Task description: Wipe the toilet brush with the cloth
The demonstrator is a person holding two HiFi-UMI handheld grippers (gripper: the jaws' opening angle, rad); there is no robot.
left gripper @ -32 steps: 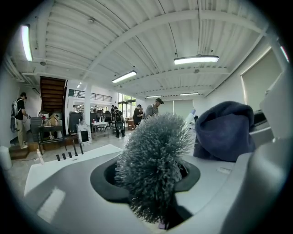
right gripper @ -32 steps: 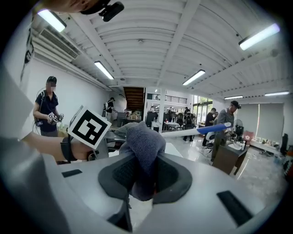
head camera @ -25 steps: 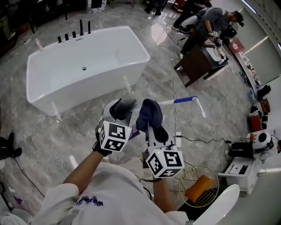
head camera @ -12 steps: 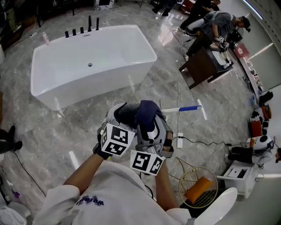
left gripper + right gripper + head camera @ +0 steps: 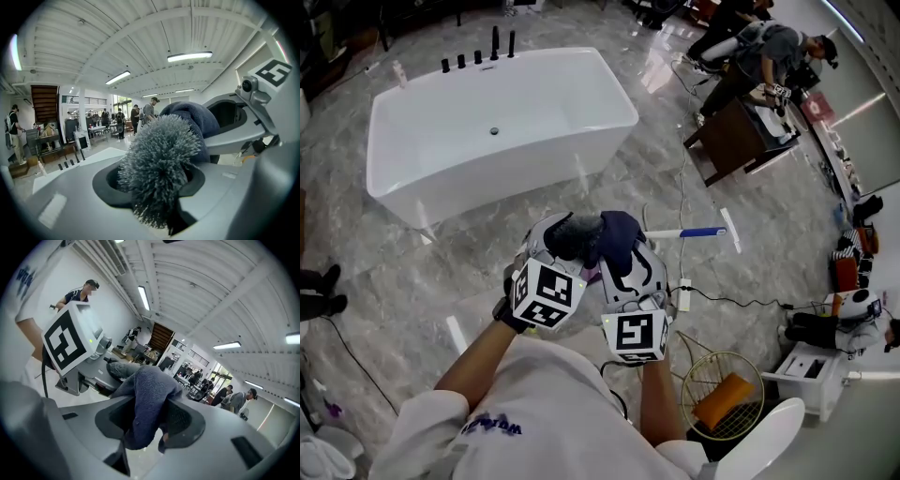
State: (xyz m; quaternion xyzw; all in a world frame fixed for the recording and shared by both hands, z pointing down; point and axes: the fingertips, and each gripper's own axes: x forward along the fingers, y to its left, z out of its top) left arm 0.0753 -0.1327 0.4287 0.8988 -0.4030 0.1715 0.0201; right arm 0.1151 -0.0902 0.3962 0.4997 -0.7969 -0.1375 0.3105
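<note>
The toilet brush (image 5: pixel 570 234) has a grey bristle head, and my left gripper (image 5: pixel 555 251) is shut on it just below the head. In the left gripper view the bristles (image 5: pixel 159 161) stand up between the jaws; the handle is hidden. A dark blue cloth (image 5: pixel 620 234) sits in my right gripper (image 5: pixel 625 261) and presses against the right side of the bristles. In the right gripper view the cloth (image 5: pixel 146 397) hangs pinched between the pads, and the jaws are closing on it. Both grippers are held side by side at chest height.
A white bathtub (image 5: pixel 487 122) stands ahead on the marble floor. A blue-handled tool (image 5: pixel 689 232) and a power strip (image 5: pixel 682 296) lie on the floor to the right. A wire basket (image 5: pixel 722 394) with an orange thing stands near right. People work at a dark bench (image 5: pixel 741 131).
My right gripper has rolled and come in toward the left one. The cloth, which stood beside the brush head with a gap, now lies against the bristles.
</note>
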